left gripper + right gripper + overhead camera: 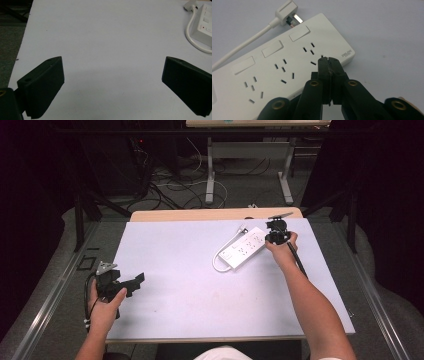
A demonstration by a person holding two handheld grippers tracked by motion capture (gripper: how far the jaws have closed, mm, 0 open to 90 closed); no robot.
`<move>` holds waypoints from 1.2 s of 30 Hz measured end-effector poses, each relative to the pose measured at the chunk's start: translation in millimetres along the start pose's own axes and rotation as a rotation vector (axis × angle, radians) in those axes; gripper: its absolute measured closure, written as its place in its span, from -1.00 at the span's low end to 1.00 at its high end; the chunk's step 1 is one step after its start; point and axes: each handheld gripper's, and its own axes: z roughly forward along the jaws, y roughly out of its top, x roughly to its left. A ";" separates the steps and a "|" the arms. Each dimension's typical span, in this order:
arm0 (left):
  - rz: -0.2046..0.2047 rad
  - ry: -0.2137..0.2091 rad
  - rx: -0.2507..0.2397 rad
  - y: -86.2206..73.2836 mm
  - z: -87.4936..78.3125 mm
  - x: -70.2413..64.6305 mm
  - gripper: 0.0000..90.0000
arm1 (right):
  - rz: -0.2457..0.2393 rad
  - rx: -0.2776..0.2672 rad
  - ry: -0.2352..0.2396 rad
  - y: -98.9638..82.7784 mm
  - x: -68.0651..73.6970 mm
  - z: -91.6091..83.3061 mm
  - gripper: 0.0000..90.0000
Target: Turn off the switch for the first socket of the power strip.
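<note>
White power strip [243, 248] on table [175, 290]

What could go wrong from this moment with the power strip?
The right claw, shut, hovers over the power strip near its end socket; pressing there may tip or slide the unbraced strip. Its plug lies loose beside the strip, so the cord might drag. The left claw is open, too far away to steady it.

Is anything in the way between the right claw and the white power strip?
Nothing visible is. The right claw, jaws shut and empty, hangs right over the power strip near its end socket. The strip's own plug and cord lie off along the far edge, clear of it.
</note>
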 end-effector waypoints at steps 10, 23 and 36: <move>0.005 0.003 0.004 0.1 0.2 -0.9 -0.91 | -0.016 -0.008 0.000 -14.9 -14.1 -8.9 0.98; 0.006 0.001 0.005 -0.5 0.7 -2.4 -0.91 | -0.035 -0.014 0.023 -45.7 -26.7 -29.6 0.97; 0.009 0.000 0.007 -0.8 0.8 -3.8 -0.91 | -0.051 -0.020 0.058 -81.1 -32.7 -47.8 0.95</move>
